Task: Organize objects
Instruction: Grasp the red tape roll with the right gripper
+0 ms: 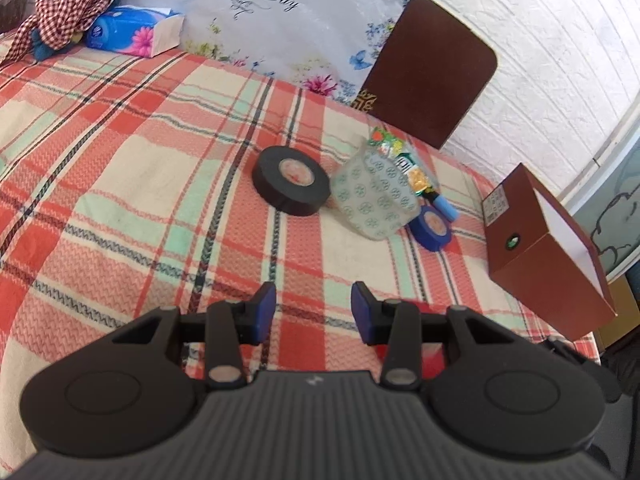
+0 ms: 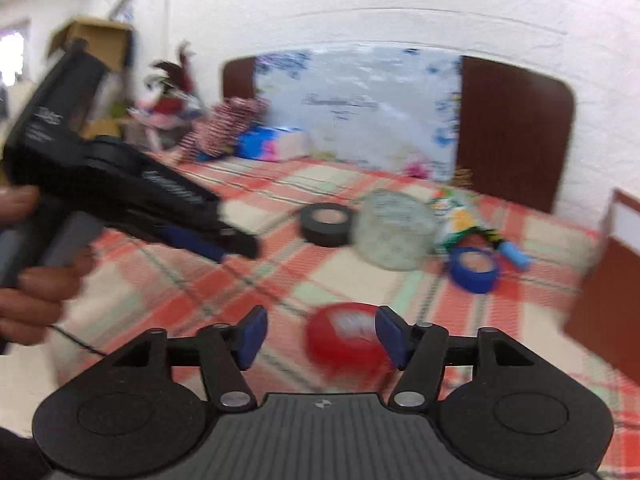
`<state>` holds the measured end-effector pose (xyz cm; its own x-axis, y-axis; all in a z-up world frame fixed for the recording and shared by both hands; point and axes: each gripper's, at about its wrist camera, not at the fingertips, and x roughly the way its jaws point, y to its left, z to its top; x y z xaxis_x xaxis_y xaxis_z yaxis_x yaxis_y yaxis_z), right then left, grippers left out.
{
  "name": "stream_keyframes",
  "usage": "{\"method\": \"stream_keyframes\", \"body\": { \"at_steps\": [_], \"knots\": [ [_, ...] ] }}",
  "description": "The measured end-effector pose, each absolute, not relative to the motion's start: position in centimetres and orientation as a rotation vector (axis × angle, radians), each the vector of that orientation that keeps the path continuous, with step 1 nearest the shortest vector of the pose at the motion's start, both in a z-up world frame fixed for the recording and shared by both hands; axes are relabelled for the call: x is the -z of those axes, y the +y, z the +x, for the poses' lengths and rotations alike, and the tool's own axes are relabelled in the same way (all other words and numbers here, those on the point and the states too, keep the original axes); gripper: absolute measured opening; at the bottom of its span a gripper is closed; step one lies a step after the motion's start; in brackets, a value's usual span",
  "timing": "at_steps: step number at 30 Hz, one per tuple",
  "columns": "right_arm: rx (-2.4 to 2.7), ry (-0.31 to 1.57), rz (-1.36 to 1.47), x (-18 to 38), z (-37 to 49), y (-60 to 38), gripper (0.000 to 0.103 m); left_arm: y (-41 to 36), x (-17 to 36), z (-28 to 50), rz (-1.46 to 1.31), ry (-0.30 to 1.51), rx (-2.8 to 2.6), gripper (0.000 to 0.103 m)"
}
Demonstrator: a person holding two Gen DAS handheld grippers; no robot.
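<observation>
your left gripper (image 1: 313, 312) hangs over the plaid bedspread (image 1: 120, 168), jaws parted, nothing between the blue pads. ahead of it a black tape roll (image 1: 291, 186) lies flat. just to its right a clear patterned tape roll (image 1: 376, 196) is tipped on its edge, touching or nearly touching the black one. a small blue tape roll (image 1: 432, 227) leans against the clear roll's far side, with a blue marker (image 1: 444, 208) and a crinkly snack packet (image 1: 394, 152) behind them. a brown box (image 1: 548, 256) sits at the right edge of the bed, well apart from the rolls.

your right gripper (image 2: 321, 334) has its jaws released too. the right view is motion-blurred. a red tape roll (image 2: 344, 340) lies on the bedspread between the pads; can't tell if the right pad touches it, the left one is clear of it. you aren't gripping it.

your left hand (image 2: 24, 280) shows at the left of that view, holding the other gripper's handle.

tissue box (image 1: 132, 30) and checked cloth (image 1: 68, 4) lie at the headboard end, by the floral pillow (image 1: 280, 20).
</observation>
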<state>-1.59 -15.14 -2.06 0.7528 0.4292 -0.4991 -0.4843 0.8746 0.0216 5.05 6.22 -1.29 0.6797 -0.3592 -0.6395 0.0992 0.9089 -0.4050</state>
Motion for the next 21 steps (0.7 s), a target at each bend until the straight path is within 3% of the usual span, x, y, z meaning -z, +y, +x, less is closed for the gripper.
{"method": "stream_keyframes", "body": {
  "at_steps": [18, 20, 21],
  "knots": [
    [-0.377, 0.641, -0.161, 5.5, 0.2, -15.1, 0.067, -1.5, 2.9, 7.0, -0.211, 0.956, 0.499, 0.044],
    [-0.378, 0.645, -0.163, 5.8, 0.7, -14.7, 0.067, -1.5, 3.0, 7.0, -0.194, 0.951, 0.489, 0.040],
    [-0.380, 0.639, -0.166, 5.9, 0.8, -14.6, 0.068, -1.4, 3.4, 7.2, -0.201, 0.978, 0.478, 0.032]
  ]
}}
